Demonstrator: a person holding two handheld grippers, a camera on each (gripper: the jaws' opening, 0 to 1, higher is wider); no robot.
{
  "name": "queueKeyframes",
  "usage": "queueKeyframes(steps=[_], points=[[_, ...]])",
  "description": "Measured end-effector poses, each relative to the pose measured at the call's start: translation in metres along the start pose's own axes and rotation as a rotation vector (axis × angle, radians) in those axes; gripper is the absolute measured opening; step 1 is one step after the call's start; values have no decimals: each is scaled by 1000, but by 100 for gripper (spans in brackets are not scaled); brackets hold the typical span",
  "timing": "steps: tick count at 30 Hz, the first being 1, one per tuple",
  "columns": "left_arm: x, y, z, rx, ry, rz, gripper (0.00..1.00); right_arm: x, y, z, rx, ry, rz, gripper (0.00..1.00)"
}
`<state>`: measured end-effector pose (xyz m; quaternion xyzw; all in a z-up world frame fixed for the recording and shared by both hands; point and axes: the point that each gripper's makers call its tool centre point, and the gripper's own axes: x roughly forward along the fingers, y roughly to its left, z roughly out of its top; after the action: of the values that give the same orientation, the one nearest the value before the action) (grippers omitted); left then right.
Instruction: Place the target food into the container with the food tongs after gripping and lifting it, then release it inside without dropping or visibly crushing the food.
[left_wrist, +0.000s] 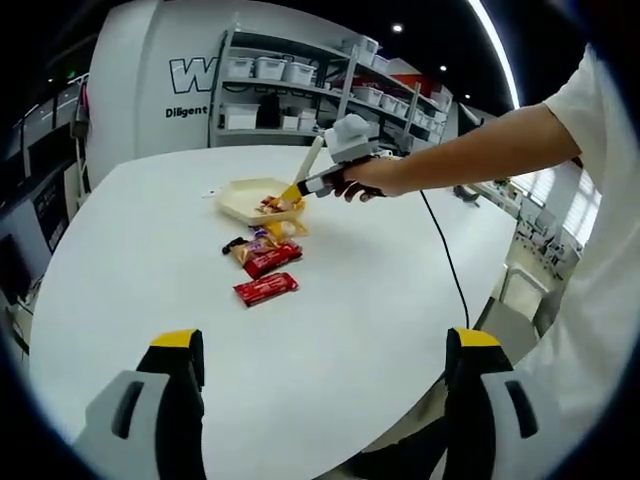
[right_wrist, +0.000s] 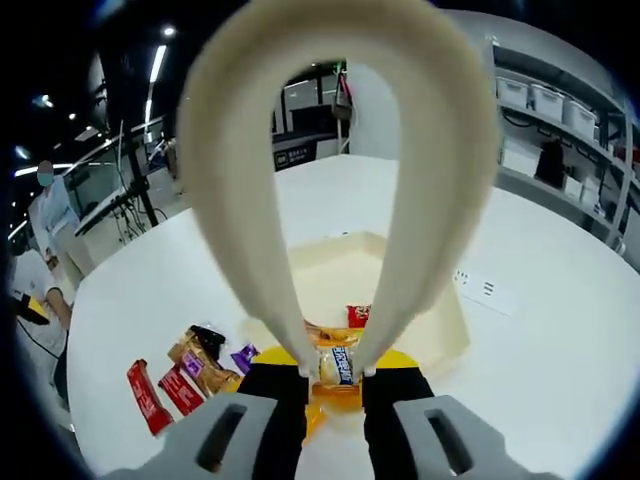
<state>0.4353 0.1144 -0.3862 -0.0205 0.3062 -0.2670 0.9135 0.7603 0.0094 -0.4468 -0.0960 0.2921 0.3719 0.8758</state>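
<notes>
My right gripper (right_wrist: 335, 388) is shut on cream food tongs (right_wrist: 240, 200). The yellow tong tips pinch an orange wrapped snack (right_wrist: 336, 366) at the near edge of the cream container (right_wrist: 420, 280). A red packet (right_wrist: 357, 315) lies inside the container. In the left gripper view a hand holds the right gripper (left_wrist: 348, 140), with the tongs (left_wrist: 306, 165) reaching down into the container (left_wrist: 238, 197). My left gripper (left_wrist: 325, 345) hangs open above the near table, nothing between its jaws.
Loose snack packets lie on the white round table beside the container: red ones (left_wrist: 266, 288) (right_wrist: 148, 395) and brown ones (right_wrist: 200, 365). A black cable (left_wrist: 447, 255) crosses the table. Shelves with bins (left_wrist: 300, 90) stand behind. A small label (right_wrist: 483, 290) lies right of the container.
</notes>
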Motion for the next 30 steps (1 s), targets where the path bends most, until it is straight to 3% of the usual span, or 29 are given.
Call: queueKeyframes(steps=[16,30], points=[[-1,11,0,-27,2,28,99,22,4,-6,-33,57,21,15],[0,13,2,-30,-3,22,99,22,-2,0,-14,9,23,16]])
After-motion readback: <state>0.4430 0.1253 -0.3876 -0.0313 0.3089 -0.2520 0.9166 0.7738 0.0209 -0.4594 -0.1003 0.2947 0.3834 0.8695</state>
